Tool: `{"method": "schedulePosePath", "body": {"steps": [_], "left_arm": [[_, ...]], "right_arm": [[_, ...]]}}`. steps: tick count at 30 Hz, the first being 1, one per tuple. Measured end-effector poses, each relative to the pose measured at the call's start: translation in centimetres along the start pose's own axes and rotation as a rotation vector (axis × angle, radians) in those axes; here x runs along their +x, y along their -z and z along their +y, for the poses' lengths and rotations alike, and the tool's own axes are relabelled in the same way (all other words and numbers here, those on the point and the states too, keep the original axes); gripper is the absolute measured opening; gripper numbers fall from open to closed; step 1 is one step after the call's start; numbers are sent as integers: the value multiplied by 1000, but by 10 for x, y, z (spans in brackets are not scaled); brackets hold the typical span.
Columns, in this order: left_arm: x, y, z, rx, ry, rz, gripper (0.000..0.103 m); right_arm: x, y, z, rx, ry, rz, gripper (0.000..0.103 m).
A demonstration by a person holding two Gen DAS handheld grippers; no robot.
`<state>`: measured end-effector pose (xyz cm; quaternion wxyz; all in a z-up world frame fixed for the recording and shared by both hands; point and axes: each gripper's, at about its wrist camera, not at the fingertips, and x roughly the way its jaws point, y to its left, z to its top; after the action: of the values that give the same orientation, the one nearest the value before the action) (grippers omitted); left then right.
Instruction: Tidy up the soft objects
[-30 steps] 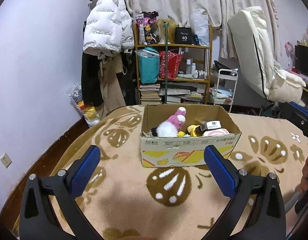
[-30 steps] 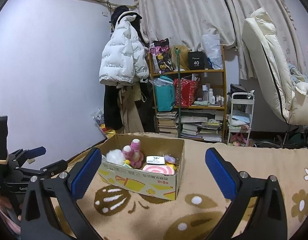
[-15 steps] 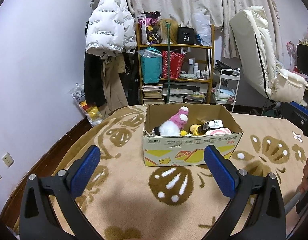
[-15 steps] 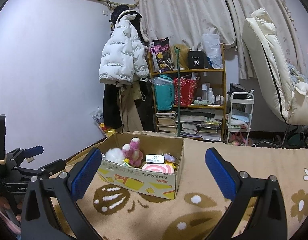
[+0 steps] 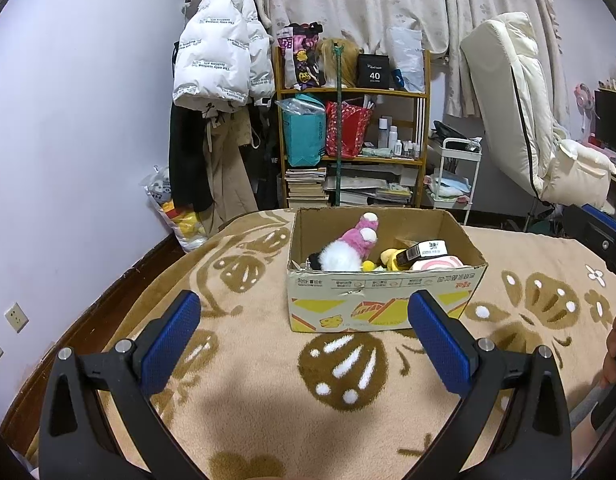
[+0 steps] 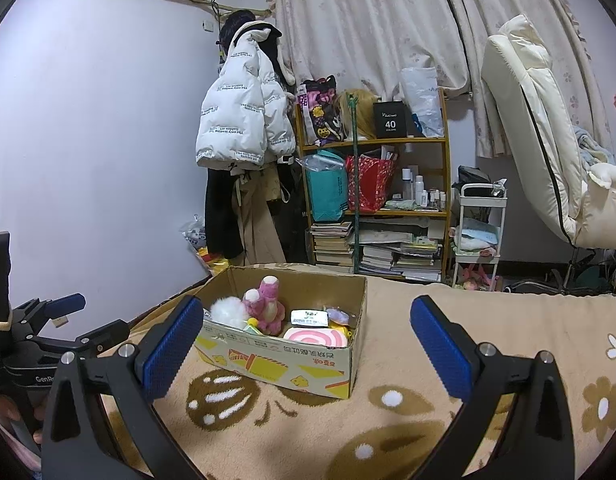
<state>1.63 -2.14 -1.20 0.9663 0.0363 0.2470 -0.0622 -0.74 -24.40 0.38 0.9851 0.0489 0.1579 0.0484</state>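
A cardboard box stands on a tan patterned blanket. It holds a pink and white plush, a yellow toy, a dark labelled box and a pink swirl cushion. My left gripper is open and empty, just short of the box front. My right gripper is open and empty, facing the box from its right side. The plush and cushion show there too.
A wooden shelf with bags, books and bottles stands behind, beside hanging coats. A cream recliner is at the right, a small white cart next to it. The left gripper's body shows at the left edge.
Both views have shifted slightly; the box sits a little further right in the left wrist view. Both grippers stay open and empty.
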Motion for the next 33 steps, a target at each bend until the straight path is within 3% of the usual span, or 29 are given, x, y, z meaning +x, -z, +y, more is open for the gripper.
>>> {"method": "schedulePosePath", "body": {"steps": [33], "left_arm": [[-1,0,-2,2,3,-6,102]], "right_arm": [[3,9,4,9,-5,20,103]]}}
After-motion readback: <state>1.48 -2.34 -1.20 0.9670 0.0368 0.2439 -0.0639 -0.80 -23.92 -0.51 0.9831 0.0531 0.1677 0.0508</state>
